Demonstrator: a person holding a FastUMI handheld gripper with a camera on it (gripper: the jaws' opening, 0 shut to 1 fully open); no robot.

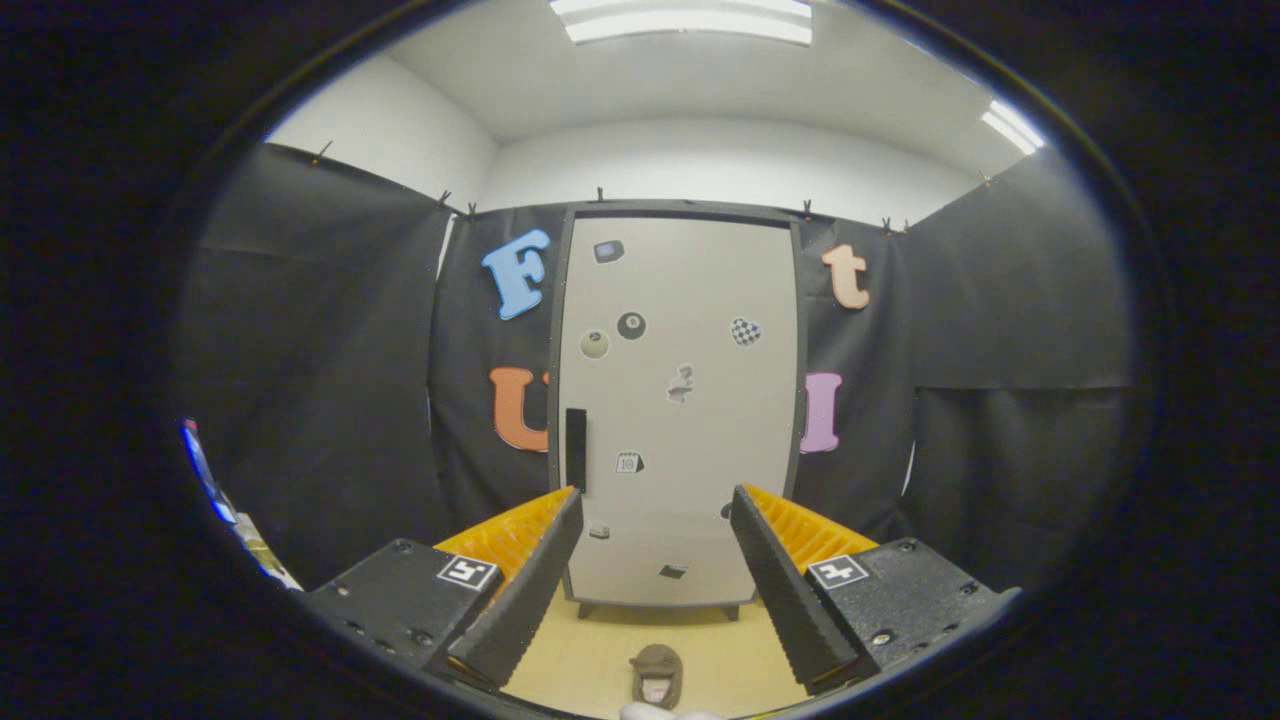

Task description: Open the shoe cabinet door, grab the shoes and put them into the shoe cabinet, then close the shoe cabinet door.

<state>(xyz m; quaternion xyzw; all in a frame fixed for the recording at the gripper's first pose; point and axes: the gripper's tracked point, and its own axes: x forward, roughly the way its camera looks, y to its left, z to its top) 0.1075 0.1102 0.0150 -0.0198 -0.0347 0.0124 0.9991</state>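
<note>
The cabinet stands upright against the booth wall at 12 o'clock from the gripper, well beyond the fingers. Its door is flat and shut, pale with a dark frame, dotted with small stickers. A dark vertical handle sits on the door's left side, about 11 o'clock from the fingertips. The cabinet rests on short feet on a tan floor.

The fingers are spread wide and hold nothing; the door's lower half shows in the gap between them.

A brown shoe lies on the floor between the fingers, low at 6 o'clock, near the gripper and well apart from the cabinet. Just below it a pale rounded shape shows; what it is I cannot tell.

Judging by the shut door and the shoe on the floor, the first step is in hand: opening the door. Nothing of the task is done yet.

The next move calls for carrying the gripper forward and a little toward 11 o'clock, so the handle comes between the fingers, then closing on it and pulling. With the handle at the left, the hinge is probably on the right, so the pull should swing out in an arc rather than straight back. The shoe lies in the door's path side of the floor, so the swing needs watching.
</note>
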